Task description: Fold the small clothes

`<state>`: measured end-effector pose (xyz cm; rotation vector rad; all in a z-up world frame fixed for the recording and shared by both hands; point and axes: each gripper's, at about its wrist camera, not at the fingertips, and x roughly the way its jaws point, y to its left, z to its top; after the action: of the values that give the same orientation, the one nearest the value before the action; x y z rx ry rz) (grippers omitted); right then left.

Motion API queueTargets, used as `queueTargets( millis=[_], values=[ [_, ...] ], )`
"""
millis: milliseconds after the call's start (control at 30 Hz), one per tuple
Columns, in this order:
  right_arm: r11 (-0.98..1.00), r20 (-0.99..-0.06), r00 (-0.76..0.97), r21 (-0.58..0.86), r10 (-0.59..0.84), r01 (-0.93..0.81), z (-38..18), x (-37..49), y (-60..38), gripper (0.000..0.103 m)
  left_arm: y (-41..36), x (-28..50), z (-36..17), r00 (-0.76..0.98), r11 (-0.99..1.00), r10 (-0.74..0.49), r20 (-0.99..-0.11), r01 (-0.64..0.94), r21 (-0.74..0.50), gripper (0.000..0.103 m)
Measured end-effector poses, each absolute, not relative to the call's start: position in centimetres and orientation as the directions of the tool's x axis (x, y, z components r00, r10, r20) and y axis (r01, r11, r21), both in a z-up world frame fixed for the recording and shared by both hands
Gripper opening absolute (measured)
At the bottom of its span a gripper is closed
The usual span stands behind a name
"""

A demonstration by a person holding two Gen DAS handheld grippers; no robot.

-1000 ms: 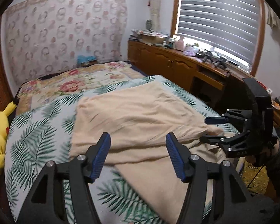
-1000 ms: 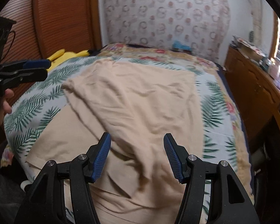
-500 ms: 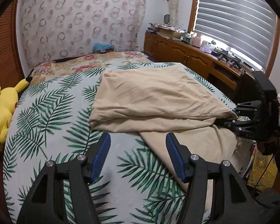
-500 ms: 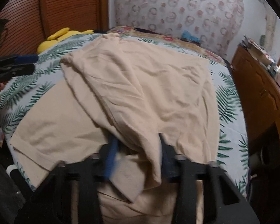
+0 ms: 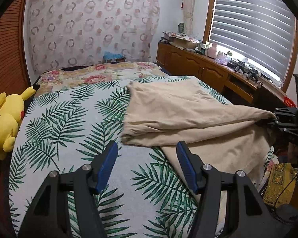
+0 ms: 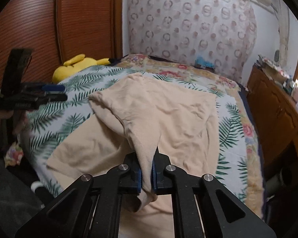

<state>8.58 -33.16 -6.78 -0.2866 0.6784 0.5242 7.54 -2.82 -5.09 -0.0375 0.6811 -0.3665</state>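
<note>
A beige garment (image 5: 180,109) lies on the palm-leaf bedspread (image 5: 69,119), partly folded over itself, its lower part hanging off the near right edge of the bed. My left gripper (image 5: 147,164) is open and empty above the bedspread, left of the garment's folded edge. My right gripper (image 6: 146,170) is shut on a bunched fold of the beige garment (image 6: 159,109) and lifts it; it also shows at the right edge of the left wrist view (image 5: 284,119). The left gripper shows at the left of the right wrist view (image 6: 51,93).
A yellow plush toy (image 5: 4,119) lies at the bed's left side by the wooden wall. A wooden cabinet (image 5: 208,71) with clutter runs along the right under the blinds. A floral quilt (image 5: 97,75) covers the bed's far end.
My right gripper closed on the garment's fold and pulled it up and toward the bed's near right edge. My left gripper moved left and back, still open.
</note>
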Motion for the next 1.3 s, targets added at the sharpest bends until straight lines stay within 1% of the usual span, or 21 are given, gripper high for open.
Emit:
queueTargets(
  millis=[200, 400, 433, 567, 633, 700, 867, 1000, 1100, 1300],
  values=[
    [0.863, -0.677, 0.673, -0.109, 0.299, -0.493, -6.4, 7.3, -35.9, 0.005, -2.8, 7.3, -4.6, 0.724, 0.937, -0.340, -0.600, 0.316, -0.149, 0.061],
    [0.903, -0.744, 0.629, -0.085, 0.223, -0.421, -10.1, 8.2, -38.3, 0.006, -2.9, 7.3, -4.6, 0.727, 0.939, -0.334, -0.601, 0.313, -0.143, 0.061],
    [0.905, -0.746, 0.627, -0.079, 0.224, -0.417, -10.3, 8.1, -38.4, 0.011, -2.9, 7.3, -4.6, 0.727, 0.939, -0.334, -0.600, 0.313, -0.144, 0.061],
    [0.918, -0.750, 0.630, -0.080, 0.202, -0.389, -10.5, 8.3, -38.8, 0.025, -2.9, 7.2, -4.4, 0.733, 0.939, -0.334, -0.593, 0.311, -0.144, 0.061],
    [0.919, -0.744, 0.638, -0.087, 0.196, -0.384, -9.9, 8.2, -39.0, 0.041, -2.8, 7.2, -4.4, 0.736, 0.940, -0.332, -0.590, 0.309, -0.144, 0.061],
    [0.921, -0.726, 0.660, -0.098, 0.193, -0.377, -8.6, 7.8, -39.0, 0.043, -2.8, 7.1, -4.3, 0.738, 0.941, -0.329, -0.589, 0.307, -0.142, 0.061],
    [0.907, -0.676, 0.698, -0.104, 0.237, -0.408, -6.0, 7.9, -38.2, 0.052, -2.6, 7.1, -4.4, 0.743, 0.945, -0.320, -0.588, 0.298, -0.137, 0.061],
    [0.886, -0.658, 0.701, -0.108, 0.276, -0.450, -5.4, 9.5, -35.5, 0.057, -2.3, 7.0, -4.3, 0.748, 0.947, -0.312, -0.586, 0.291, -0.133, 0.061],
    [0.860, -0.662, 0.682, -0.109, 0.311, -0.498, -5.7, 11.1, -33.1, 0.057, -2.0, 6.8, -4.3, 0.751, 0.949, -0.307, -0.585, 0.284, -0.134, 0.061],
    [0.791, -0.702, 0.601, -0.087, 0.382, -0.605, -7.4, 14.9, -27.2, 0.057, -1.2, 6.8, -4.5, 0.754, 0.954, -0.296, -0.587, 0.266, -0.139, 0.061]
  ],
)
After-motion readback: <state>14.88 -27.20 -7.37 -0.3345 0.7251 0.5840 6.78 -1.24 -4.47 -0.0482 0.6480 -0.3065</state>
